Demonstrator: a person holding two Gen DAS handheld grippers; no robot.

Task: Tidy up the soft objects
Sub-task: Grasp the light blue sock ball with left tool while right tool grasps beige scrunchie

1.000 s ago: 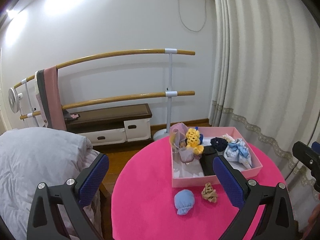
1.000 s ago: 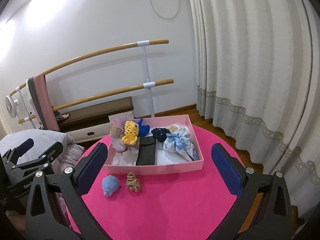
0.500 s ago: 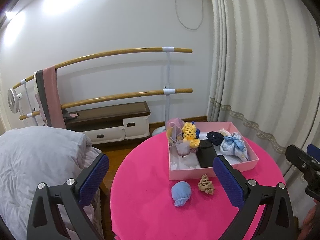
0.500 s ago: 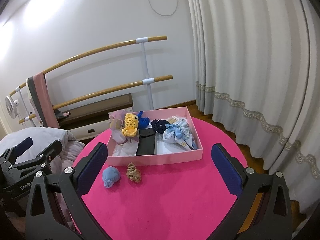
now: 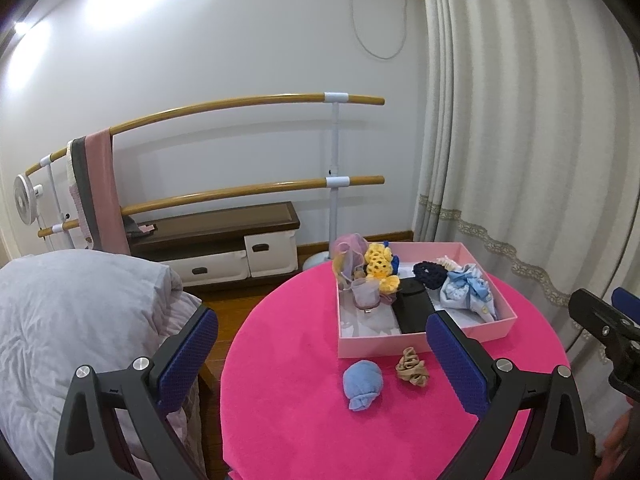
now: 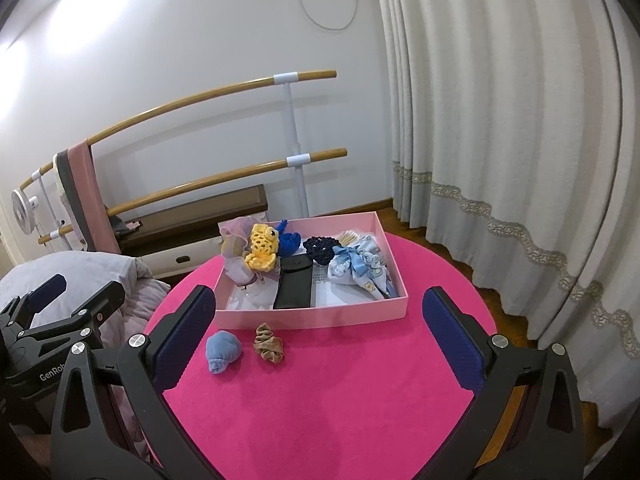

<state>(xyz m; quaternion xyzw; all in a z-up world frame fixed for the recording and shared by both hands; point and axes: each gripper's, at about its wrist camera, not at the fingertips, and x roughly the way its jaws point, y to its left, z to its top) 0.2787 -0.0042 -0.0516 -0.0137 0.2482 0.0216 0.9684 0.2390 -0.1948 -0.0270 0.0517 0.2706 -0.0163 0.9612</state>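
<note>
A light blue rolled sock (image 5: 362, 384) (image 6: 222, 350) and a tan scrunchie (image 5: 412, 367) (image 6: 269, 346) lie on the round pink table (image 5: 288, 400) (image 6: 340, 400), just in front of a pink box (image 5: 420, 342) (image 6: 312, 312). The box holds a yellow crochet toy (image 6: 262, 252), a black pouch (image 6: 294, 284), a dark scrunchie (image 6: 320, 249) and a blue bow cloth (image 6: 358, 268). My left gripper (image 5: 320, 360) is open and empty, above the table's left side. My right gripper (image 6: 320, 338) is open and empty, above the table's near part.
A bed with a grey duvet (image 5: 72, 320) lies left of the table. A ballet barre (image 5: 240, 108) with a pink towel (image 5: 106, 188) and a low cabinet (image 5: 216, 240) stand at the wall. Curtains (image 6: 500, 140) hang on the right.
Both grippers have drawn back and tilted a little; the box and loose items sit lower and slightly farther in both views. Nothing on the table has moved.
</note>
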